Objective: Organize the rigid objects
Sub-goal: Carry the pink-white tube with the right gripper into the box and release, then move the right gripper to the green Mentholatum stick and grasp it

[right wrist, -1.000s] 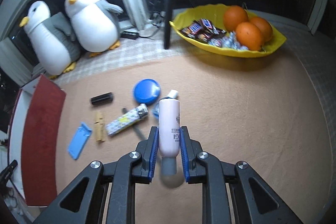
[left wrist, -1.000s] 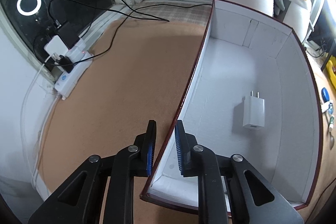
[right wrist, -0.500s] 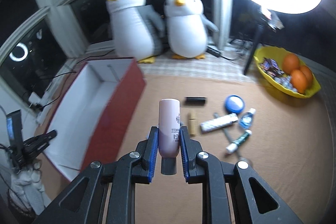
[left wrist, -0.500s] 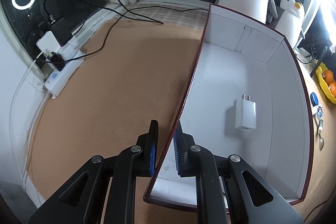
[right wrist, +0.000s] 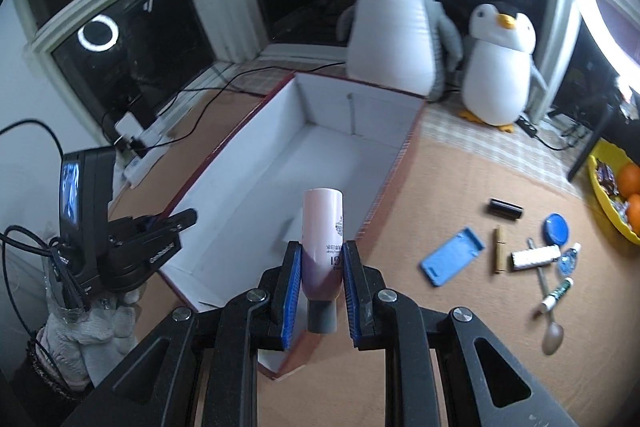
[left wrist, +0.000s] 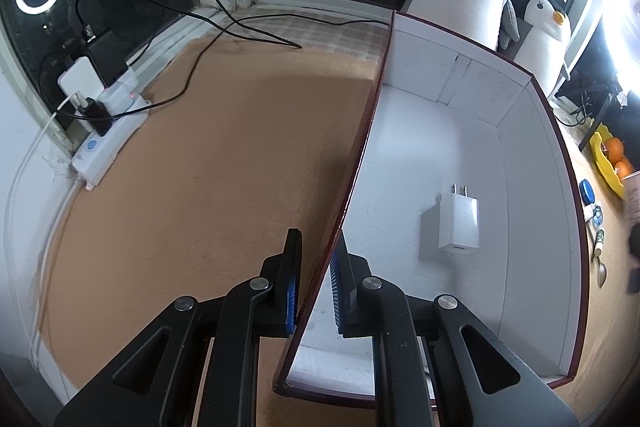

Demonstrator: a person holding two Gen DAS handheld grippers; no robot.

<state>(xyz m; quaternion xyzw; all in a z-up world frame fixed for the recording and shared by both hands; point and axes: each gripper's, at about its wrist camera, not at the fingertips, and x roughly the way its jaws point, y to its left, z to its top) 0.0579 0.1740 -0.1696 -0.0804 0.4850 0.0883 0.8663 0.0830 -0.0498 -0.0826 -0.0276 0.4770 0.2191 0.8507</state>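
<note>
One item, a white plug-in charger (left wrist: pixel 458 223), lies inside the white-lined, red-walled cardboard box (left wrist: pixel 536 163); right gripper (right wrist: pixel 320 287) clamps a pink cylindrical bottle (right wrist: pixel 323 227) above the box; left gripper (left wrist: pixel 316 283) pinches the box's wall; several small objects beside the box, including a blue phone case (right wrist: pixel 452 258), await.

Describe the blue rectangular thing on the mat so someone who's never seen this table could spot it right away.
Start at the big red box with white inside; on the tan mat to its right lies a loose row of small items. The blue tray is the nearest of them to the box, left of the thin wooden stick. It is the only flat, light-blue rectangle there; the other blue piece is a round lid.
</note>
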